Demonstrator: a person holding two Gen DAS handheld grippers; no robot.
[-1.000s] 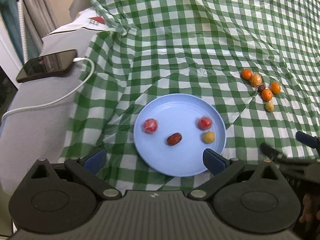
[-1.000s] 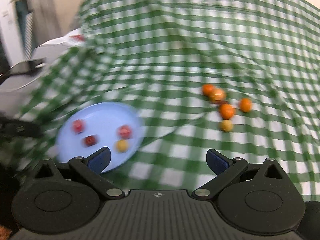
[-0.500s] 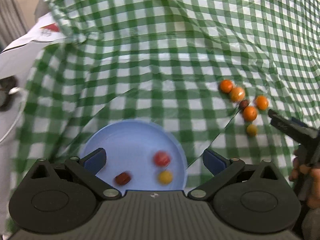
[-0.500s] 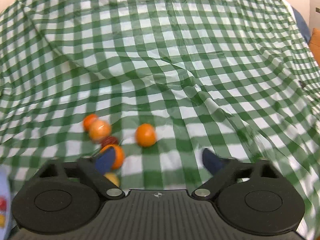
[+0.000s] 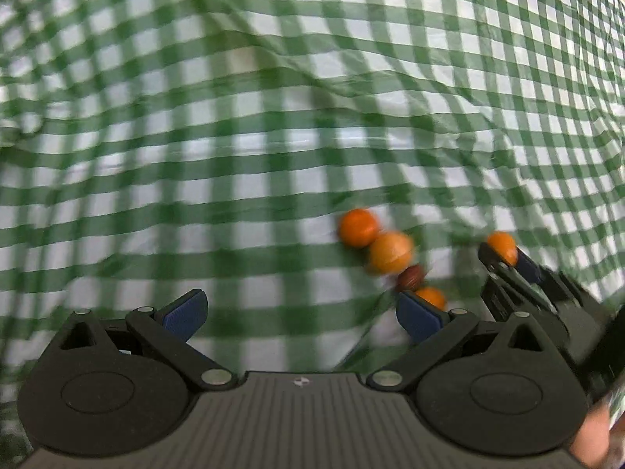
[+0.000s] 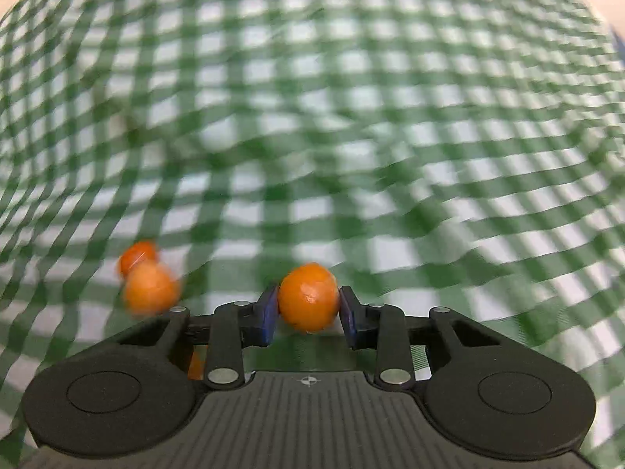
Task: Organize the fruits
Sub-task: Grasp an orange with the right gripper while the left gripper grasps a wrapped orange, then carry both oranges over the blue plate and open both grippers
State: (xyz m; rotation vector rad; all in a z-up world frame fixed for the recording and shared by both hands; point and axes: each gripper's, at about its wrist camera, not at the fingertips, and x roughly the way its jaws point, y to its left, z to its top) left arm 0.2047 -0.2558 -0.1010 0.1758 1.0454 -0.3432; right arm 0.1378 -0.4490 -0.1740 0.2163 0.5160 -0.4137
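A small orange fruit [image 6: 308, 297] sits between the blue pads of my right gripper [image 6: 308, 312], whose jaws are closing and touch it on both sides. The same fruit [image 5: 502, 246] and right gripper [image 5: 508, 269] show at the right of the left wrist view. To the left of it lie two more orange fruits [image 5: 358, 228] [image 5: 390, 252], a dark red one [image 5: 411, 277] and another orange one [image 5: 429, 297] partly behind my left gripper's right finger. My left gripper [image 5: 302, 314] is open over bare cloth, holding nothing. Both views are blurred.
A wrinkled green-and-white checked cloth [image 5: 273, 117] covers the whole surface in both views. Two orange fruits [image 6: 138, 256] [image 6: 150, 293] lie just left of my right gripper. Part of a hand [image 5: 590, 441] shows at the bottom right.
Both grippers have swung right and down, from the blue plate to the fruit cluster. The plate has left both views. My right gripper's jaws have closed from wide apart onto an orange fruit.
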